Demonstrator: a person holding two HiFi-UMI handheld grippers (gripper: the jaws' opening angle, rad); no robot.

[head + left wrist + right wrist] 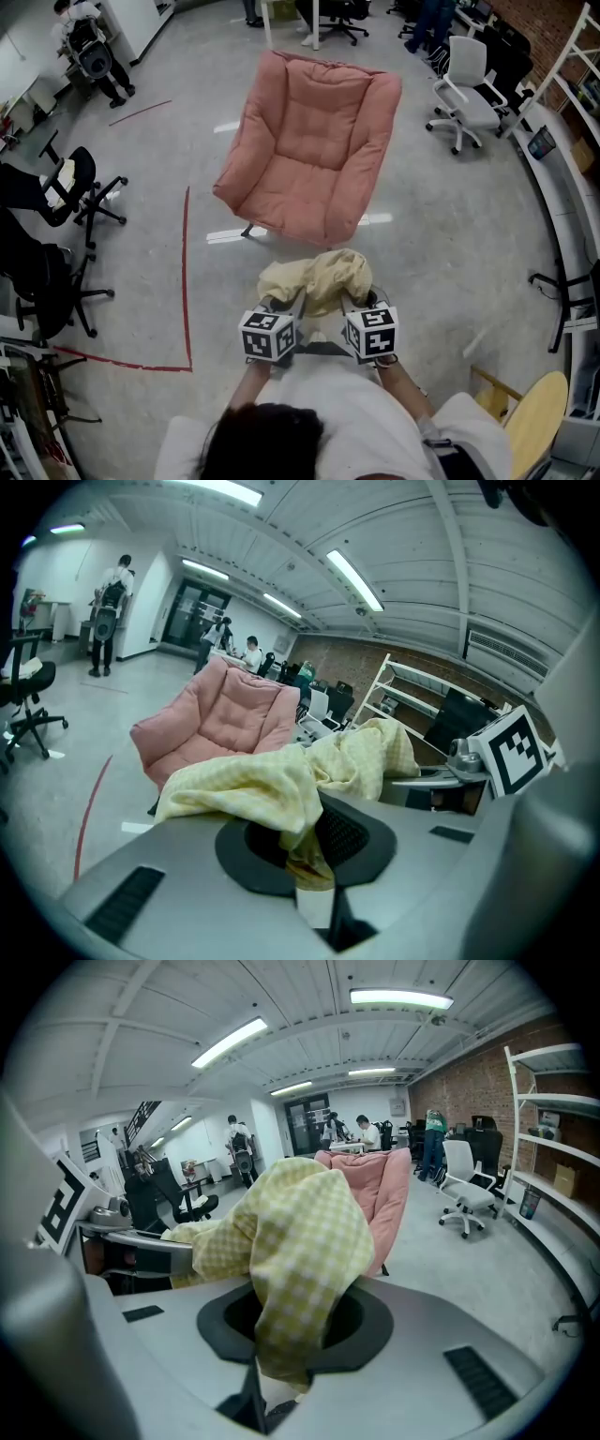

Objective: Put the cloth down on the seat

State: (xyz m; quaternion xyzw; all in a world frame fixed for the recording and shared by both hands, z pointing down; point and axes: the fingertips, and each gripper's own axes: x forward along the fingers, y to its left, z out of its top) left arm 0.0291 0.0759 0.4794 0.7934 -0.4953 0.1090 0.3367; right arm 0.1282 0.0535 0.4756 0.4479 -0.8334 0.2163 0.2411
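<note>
Quick progress check: the cloth point(317, 277) isn't on the seat point(298, 192) yet, and it isn't touching it either. It's a pale yellow checked thing, all bunched up, hanging in the air between the two claws right in front of the person. That puts it over the grey floor point(441, 253), just short of the front edge of the pink armchair point(314, 112). The left claw point(287, 302) is clamped on one end; in the left gripper view the fabric is pinched down into the narrow slot between the jaws and spills out over the top. Same deal with the right claw point(356, 300): it's clenched on the other end, with checked fabric squeezed between the jaws and flopping forward. So the grabbing part looks done to me, both ends are secured. What's left is basically the whole delivery: bring it forward over the seat, which is bare, lower it, then let both claws go. The chair is dead ahead with nothing between it and the cloth, so I'd call this about halfway, maybe a bit less. Since it's wadded up, it may land as a lump rather than flat.
</note>
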